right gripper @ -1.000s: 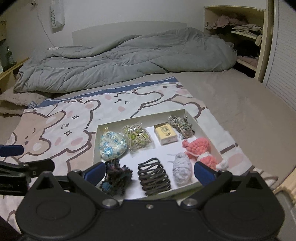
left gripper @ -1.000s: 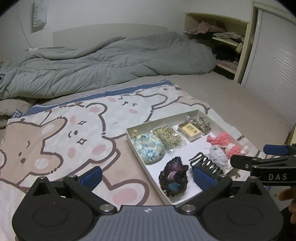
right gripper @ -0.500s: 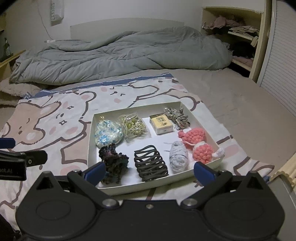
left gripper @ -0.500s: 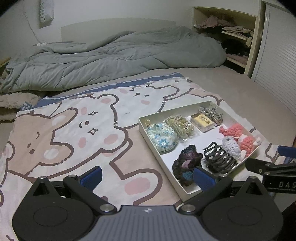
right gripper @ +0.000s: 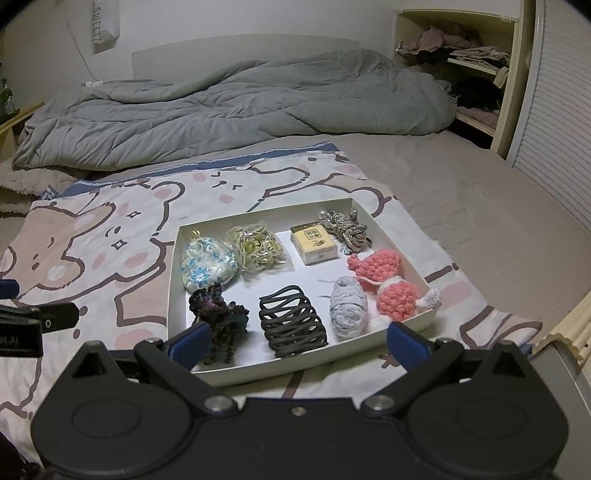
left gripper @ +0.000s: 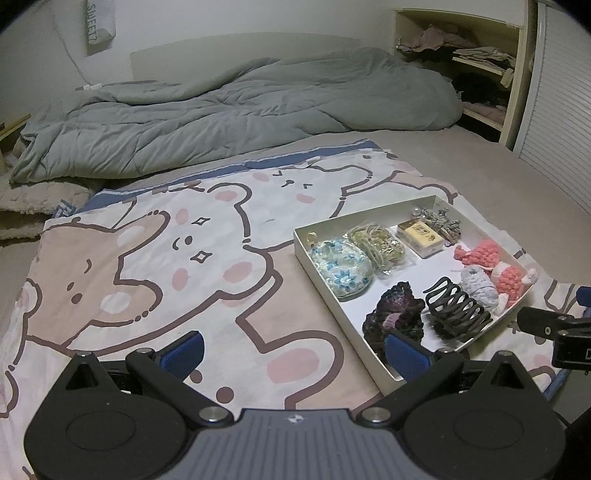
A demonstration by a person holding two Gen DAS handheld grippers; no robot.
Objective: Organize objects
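Both grippers — left gripper (left gripper: 293, 350), right gripper (right gripper: 297, 341) — gape wide, empty; wall bag (right gripper: 105, 24) reads "SWEET".

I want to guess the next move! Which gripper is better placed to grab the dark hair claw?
Probably the right gripper: its open jaws face the hair claw directly. The left gripper points at bare blanket beside the tray.

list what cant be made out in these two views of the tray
- Dark scrunchie: near side hidden by the right gripper's finger, right wrist view.
- White tray: near corner covered by the left gripper's finger, left wrist view.
- Yellow box: print too small to read.
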